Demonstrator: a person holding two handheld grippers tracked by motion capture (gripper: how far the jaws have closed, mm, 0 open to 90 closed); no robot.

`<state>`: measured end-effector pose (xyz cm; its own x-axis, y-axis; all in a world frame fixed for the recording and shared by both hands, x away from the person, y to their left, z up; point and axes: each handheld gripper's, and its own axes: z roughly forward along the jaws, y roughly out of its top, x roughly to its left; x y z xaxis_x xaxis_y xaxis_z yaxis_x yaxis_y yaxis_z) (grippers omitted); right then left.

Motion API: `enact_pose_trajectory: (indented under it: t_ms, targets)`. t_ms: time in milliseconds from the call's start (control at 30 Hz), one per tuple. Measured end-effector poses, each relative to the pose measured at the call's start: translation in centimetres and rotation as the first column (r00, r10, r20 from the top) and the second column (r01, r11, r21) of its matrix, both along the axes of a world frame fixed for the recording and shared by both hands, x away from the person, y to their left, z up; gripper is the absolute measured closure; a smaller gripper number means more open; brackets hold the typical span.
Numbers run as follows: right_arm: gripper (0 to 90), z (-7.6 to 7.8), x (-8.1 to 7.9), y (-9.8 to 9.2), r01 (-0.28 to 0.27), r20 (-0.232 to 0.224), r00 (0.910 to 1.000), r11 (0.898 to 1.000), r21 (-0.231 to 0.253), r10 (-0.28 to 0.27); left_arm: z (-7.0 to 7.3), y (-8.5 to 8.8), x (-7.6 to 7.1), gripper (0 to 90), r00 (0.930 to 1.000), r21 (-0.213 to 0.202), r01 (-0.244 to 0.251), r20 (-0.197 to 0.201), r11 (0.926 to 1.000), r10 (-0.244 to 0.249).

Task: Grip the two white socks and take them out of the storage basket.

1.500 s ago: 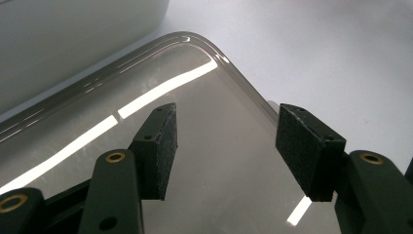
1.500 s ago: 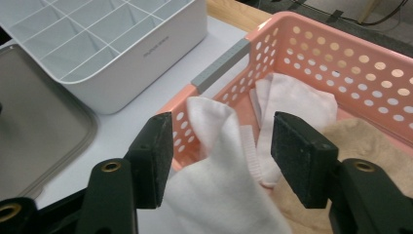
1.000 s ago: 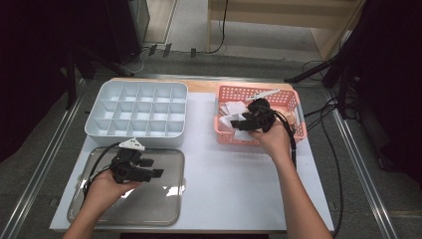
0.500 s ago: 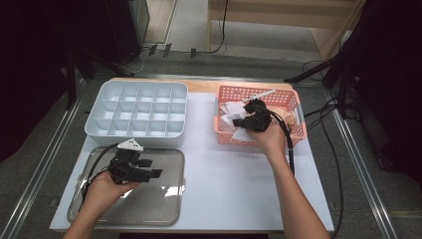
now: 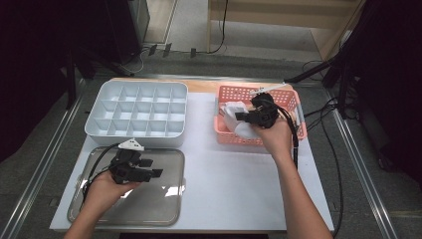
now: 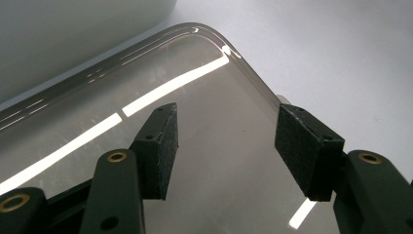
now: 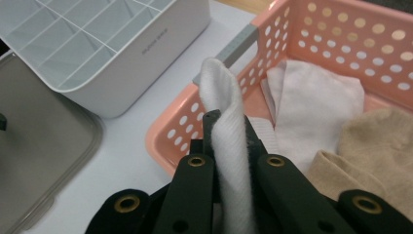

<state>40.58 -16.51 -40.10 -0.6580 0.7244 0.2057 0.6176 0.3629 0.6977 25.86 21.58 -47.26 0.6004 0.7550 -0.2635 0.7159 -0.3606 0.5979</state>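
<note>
From above, the pink perforated plastic basket sits at the table's far right. The right gripper hangs over its near-left part, gripping a white ribbed sock. Well to the basket's left stands a white gridded organizer; nearer the person lies a shiny metal tray, with the left gripper above it.

The left gripper's view shows its pads spread wide, nothing between them, over the tray's rounded, glossy corner.

The right gripper's view shows the jaws pinching the sock's soft folded band; white and beige knits lie inside the basket.
</note>
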Motion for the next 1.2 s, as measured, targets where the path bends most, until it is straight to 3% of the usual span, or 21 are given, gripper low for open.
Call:
enact_pose_trajectory:
  t_ms: [300, 1200]
  targets:
    - [88.8, 2.1, -1.5, -0.1, -0.03, 0.028, 0.9992, 0.999, 0.033, 0.029, 0.1, -0.3, 0.2, 42.6, 0.9999, -0.002, 0.009, 0.006, 1.0, -0.009]
    - [88.7, 6.2, -7.2, 0.8, -0.122, 0.07, 0.9904, 0.991, 0.045, 0.119, 0.2, -1.6, 1.2, 42.6, 0.9988, -0.012, 0.047, 0.013, 0.9988, -0.047]
